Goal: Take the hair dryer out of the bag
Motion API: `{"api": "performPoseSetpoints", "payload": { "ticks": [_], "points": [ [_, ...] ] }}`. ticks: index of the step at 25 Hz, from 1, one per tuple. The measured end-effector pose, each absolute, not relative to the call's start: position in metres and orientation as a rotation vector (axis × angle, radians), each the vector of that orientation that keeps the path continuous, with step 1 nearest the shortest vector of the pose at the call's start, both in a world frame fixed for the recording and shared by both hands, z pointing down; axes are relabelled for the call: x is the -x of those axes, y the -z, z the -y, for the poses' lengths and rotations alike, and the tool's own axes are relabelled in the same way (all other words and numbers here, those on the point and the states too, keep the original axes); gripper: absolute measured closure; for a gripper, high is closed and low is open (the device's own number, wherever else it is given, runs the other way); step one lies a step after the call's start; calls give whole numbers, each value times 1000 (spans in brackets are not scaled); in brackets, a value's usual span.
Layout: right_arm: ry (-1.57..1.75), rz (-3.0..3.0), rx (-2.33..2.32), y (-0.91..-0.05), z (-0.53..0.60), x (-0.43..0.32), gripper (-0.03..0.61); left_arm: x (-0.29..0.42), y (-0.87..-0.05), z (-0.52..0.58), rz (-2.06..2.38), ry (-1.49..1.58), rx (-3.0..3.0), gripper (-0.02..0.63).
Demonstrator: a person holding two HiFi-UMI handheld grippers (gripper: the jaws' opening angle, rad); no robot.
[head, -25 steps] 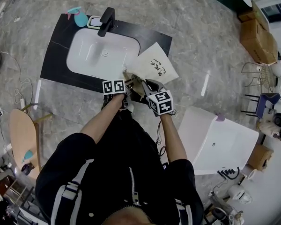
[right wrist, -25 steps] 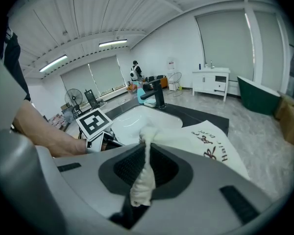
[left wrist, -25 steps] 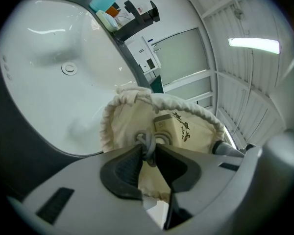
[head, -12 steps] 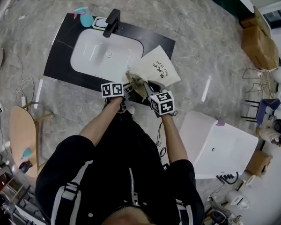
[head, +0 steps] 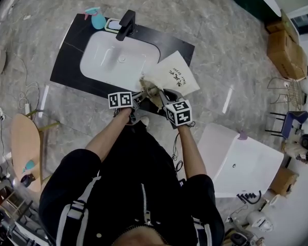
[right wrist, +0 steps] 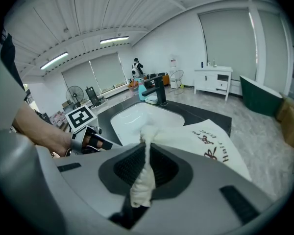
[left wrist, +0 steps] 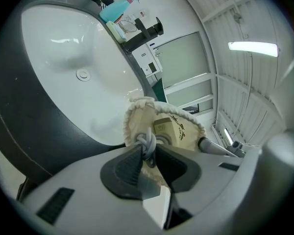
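A cream cloth drawstring bag [head: 173, 76] with black lettering reading "Hair Dryer" lies flat on the black bench [head: 66, 60], its body spread to the right of the white sink [head: 118, 60]. Its gathered mouth faces the person and is lifted off the bench. The left claw [left wrist: 148, 153] is closed on the knotted pale drawstring [left wrist: 146, 142] at one side of the rim; the right claw [right wrist: 146, 163] pinches a fold of the rim's cloth. Inside the open mouth a grey rounded object [left wrist: 162, 139] shows, too little to identify.
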State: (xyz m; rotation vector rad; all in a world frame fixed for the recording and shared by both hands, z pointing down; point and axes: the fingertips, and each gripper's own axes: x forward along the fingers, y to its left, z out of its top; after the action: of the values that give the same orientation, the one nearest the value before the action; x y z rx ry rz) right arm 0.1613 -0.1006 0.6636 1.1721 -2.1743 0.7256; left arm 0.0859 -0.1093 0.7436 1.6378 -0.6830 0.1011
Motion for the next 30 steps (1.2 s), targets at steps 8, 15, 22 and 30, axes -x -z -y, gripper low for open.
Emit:
{"api": "performPoseSetpoints", "payload": {
  "ticks": [8,15,22,30],
  "points": [
    [-739,2165,-1164,-671,102,-161,535,-71,-745,107,691,-94,-1633,514],
    [-743,2169,-1155,-673,101,-160,535,-57,-746,102,705,-87,-1628,514],
    [-736,2175,-1139,-673,101,-160,535,-46,-745,99,716,-81,-1626,514],
    [-741,2180,-1141,-675,100,-164,535,-28,-747,94,729,-84,-1625,514]
  ]
}}
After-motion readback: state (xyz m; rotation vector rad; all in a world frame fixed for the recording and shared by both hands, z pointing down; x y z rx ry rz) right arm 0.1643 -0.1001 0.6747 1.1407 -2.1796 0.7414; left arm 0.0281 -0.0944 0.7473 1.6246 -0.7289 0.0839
